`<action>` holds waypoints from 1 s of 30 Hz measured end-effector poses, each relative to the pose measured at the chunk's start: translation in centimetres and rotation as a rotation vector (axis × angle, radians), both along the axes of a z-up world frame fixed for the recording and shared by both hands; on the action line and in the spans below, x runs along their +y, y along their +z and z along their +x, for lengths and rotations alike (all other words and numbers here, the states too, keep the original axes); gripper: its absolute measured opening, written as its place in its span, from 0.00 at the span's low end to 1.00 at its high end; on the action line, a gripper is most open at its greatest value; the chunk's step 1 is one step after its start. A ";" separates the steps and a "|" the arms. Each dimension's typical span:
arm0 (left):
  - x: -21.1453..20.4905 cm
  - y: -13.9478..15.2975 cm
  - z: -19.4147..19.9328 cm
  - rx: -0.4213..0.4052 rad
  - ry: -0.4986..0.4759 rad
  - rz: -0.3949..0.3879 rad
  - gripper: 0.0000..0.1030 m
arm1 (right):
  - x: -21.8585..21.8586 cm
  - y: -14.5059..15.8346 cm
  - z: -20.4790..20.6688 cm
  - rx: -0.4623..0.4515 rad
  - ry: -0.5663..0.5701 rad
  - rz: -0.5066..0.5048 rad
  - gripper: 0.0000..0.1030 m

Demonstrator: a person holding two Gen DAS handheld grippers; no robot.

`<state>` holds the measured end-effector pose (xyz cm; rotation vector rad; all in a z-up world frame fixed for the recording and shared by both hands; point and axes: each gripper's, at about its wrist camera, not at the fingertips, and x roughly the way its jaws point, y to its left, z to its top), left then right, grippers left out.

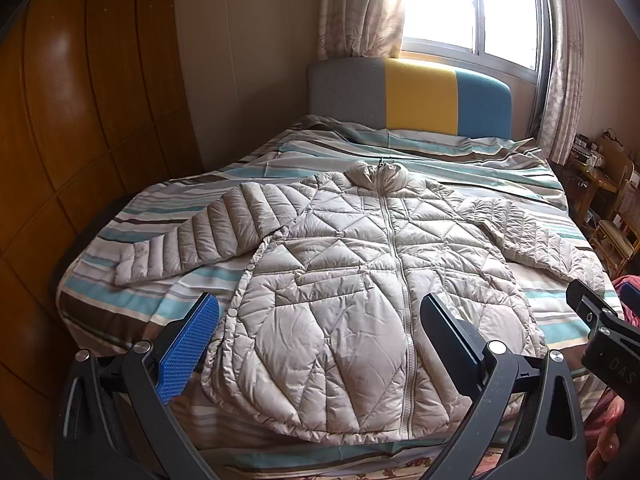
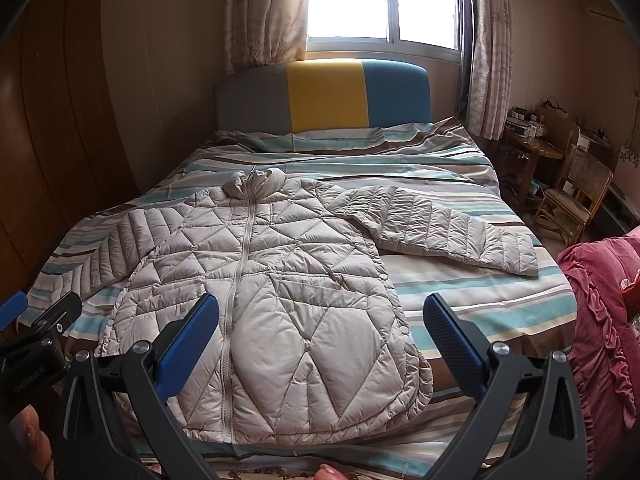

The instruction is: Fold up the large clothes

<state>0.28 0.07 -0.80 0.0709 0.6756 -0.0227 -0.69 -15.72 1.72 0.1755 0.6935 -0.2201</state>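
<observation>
A pale quilted puffer jacket lies face up and zipped on the striped bedspread, collar toward the headboard, both sleeves spread outward. No fold has been made.

Left gripper: fingers spread wide, holding nothing, poised above the hem on the jacket's left half. Right gripper: likewise wide open and empty, above the hem on the right half.

Likely faults from this position:
- Slippery, padded shell — a shallow pinch may catch only the top layer, so the front lifts while the back stays on the bed.
- Trapped air in the quilting may spring a fold open once released.
- The left sleeve ends close to the bed edge; a careless drag could pull it over the side.
- Uneven lift between the two sides would skew the fold line off the zipper.

Surroundings: a wooden wardrobe stands close along the left of the bed, limiting elbow room there. A red ruffled cushion sits just beside the bed's right edge, near the right sleeve. A wicker chair and a cluttered table stand well apart, under the curtained window. Nothing lies on the jacket itself.
</observation>
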 end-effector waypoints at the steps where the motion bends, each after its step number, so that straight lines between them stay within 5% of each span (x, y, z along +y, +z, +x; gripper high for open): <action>1: -0.1 -0.1 -0.1 -0.001 0.000 0.000 0.97 | 0.0 0.0 0.0 0.001 0.000 -0.001 0.98; 30: -0.4 -0.8 0.4 0.022 -0.005 0.005 0.97 | 0.1 -0.3 0.2 0.015 0.007 -0.002 0.98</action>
